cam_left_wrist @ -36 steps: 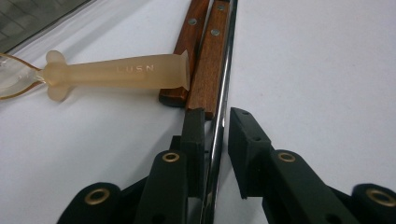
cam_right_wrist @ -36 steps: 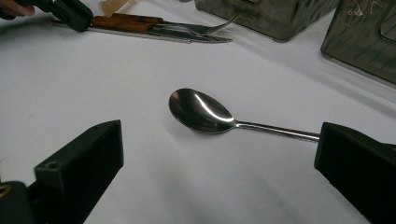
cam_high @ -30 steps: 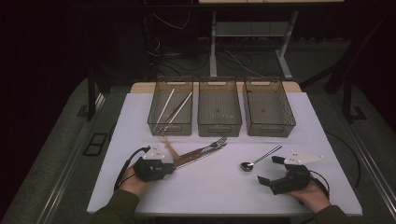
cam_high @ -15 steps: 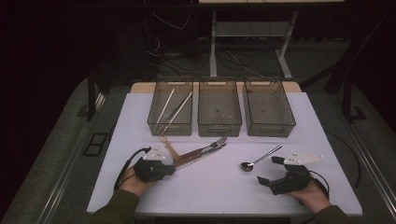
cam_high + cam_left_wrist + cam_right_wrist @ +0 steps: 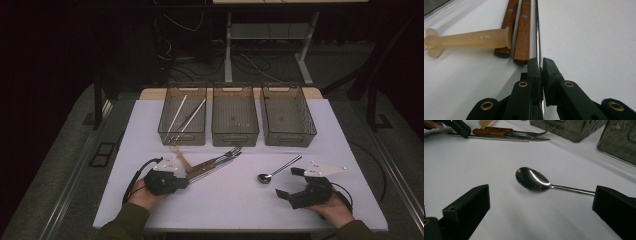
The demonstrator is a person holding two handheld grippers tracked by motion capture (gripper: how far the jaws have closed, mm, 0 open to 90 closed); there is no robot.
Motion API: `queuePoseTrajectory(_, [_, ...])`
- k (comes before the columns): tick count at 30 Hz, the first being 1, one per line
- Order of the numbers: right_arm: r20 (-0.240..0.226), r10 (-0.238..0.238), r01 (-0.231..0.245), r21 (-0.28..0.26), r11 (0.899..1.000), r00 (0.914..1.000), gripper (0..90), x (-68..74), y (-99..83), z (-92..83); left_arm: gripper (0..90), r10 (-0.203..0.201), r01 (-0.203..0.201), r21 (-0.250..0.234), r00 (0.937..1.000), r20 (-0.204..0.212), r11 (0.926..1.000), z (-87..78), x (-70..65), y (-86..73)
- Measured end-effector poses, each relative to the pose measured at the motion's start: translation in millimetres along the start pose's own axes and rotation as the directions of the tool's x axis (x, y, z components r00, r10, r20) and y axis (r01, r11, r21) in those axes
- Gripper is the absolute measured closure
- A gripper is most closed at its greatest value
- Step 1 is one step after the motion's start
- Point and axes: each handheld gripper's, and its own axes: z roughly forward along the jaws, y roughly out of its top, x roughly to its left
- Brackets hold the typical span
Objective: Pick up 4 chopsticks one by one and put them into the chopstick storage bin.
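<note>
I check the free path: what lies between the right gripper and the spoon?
Nothing: in the right gripper view, bare white table separates the open right gripper from the spoon.

At the centre of the right gripper view lies a shiny silver spoon (image 5: 534, 180) on the plain white table (image 5: 499, 215). In the left gripper view, two reddish-brown wooden handles (image 5: 522, 30) with small metal rivets sit upper centre, a translucent amber plastic piece (image 5: 471, 41) at upper left, beside black jaws with brass-coloured rivets. The three bins (image 5: 235, 115) are smoky grey.
</note>
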Motion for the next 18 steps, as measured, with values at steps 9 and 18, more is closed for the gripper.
queuePoseTrajectory(9, [-0.002,0.004,-0.004,0.000,1.000,1.0000,1.4,0.0,0.1,-0.3,84.7,0.006,-0.005,-0.036,0.9998,0.017,0.9993,-4.2,-3.5,4.5])
queuePoseTrajectory(18, [0.000,0.000,0.000,0.001,1.000,1.0000,1.5,0.3,0.1,0.2,84.7,-0.025,0.027,-0.085,0.9993,0.028,0.9960,-10.1,-5.1,8.2])
